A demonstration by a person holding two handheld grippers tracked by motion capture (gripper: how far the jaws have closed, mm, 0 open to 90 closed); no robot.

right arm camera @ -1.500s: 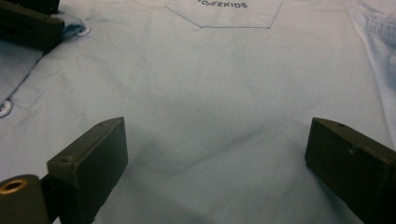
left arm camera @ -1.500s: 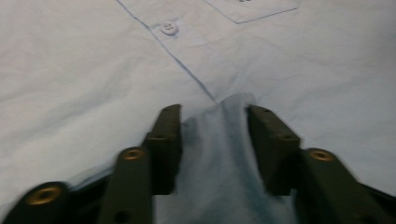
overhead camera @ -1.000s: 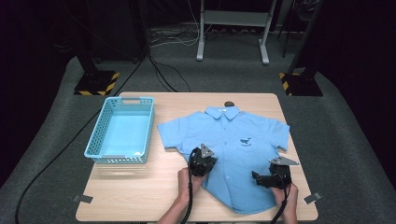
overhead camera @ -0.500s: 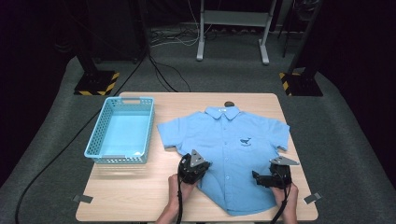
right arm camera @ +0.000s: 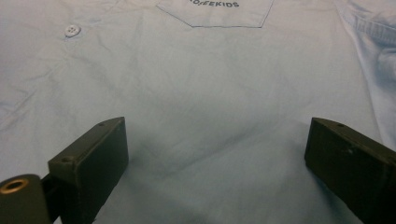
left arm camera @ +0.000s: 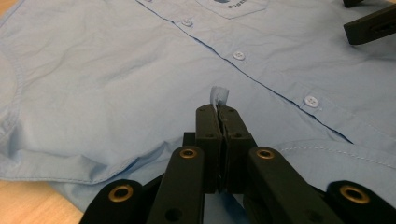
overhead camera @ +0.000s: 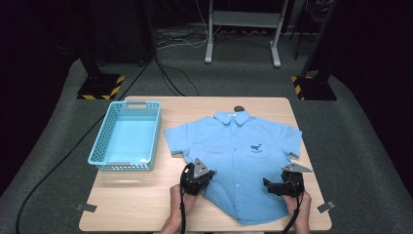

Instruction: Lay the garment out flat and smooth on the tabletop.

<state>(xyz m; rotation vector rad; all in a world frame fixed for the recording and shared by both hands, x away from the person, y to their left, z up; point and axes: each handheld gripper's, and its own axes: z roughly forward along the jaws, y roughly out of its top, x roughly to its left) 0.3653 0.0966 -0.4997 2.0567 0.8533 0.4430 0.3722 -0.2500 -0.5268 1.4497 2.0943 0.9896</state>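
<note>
A light blue short-sleeved shirt [overhead camera: 238, 146] lies flat, front up, on the wooden table [overhead camera: 146, 204]. My left gripper [overhead camera: 196, 176] is at the shirt's lower left edge. In the left gripper view its jaws [left arm camera: 219, 114] are shut on a small pinch of the blue fabric [left arm camera: 218, 95], which sticks up between the tips. My right gripper [overhead camera: 276, 187] rests over the shirt's lower right part. In the right gripper view its jaws [right arm camera: 217, 144] stand wide open above smooth cloth [right arm camera: 210, 70] below the chest pocket [right arm camera: 215, 11], with nothing between them.
A light blue plastic basket [overhead camera: 100, 146] stands on the left part of the table, close to the shirt's left sleeve. Bare wood lies in front of the basket. Black stands and cables are on the dark floor beyond the table.
My left gripper has shifted left and a little toward the person, staying shut on the shirt's lower left edge. The right gripper has kept still.
</note>
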